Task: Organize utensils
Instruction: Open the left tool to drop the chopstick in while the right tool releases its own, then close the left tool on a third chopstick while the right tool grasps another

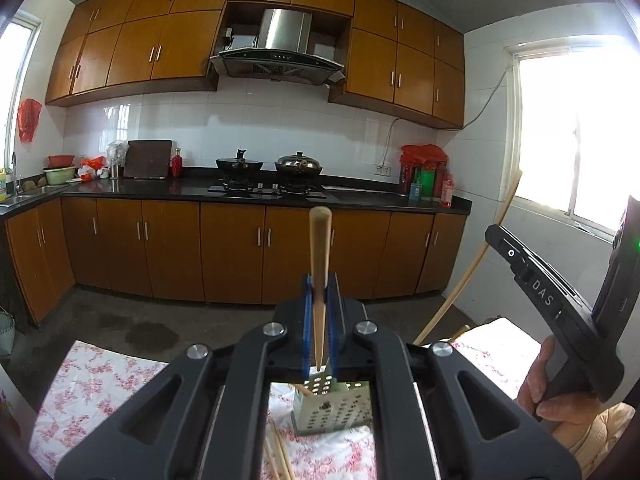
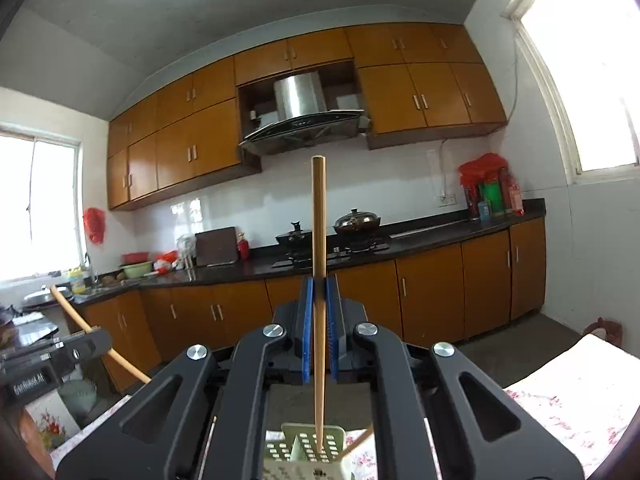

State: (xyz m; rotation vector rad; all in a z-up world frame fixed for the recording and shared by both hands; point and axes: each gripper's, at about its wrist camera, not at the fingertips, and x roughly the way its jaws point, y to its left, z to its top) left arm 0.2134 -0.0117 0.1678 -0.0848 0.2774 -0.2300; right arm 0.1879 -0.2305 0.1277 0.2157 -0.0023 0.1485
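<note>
Orange kitchen cabinets (image 1: 168, 248) fill the background, with a floral-clothed bench (image 1: 100, 392) seen below them. On that bench, a perforated green utensil holder (image 1: 332, 404) stands. One chopstick (image 1: 319, 280) is pinched upright between the blue pads of the left gripper (image 1: 319, 320), its tip just above the holder. A second chopstick (image 2: 319, 280) is pinched by the right gripper (image 2: 319, 328), its lower end inside the holder. Loose chopsticks (image 1: 276, 456) lie beside the holder.
</note>
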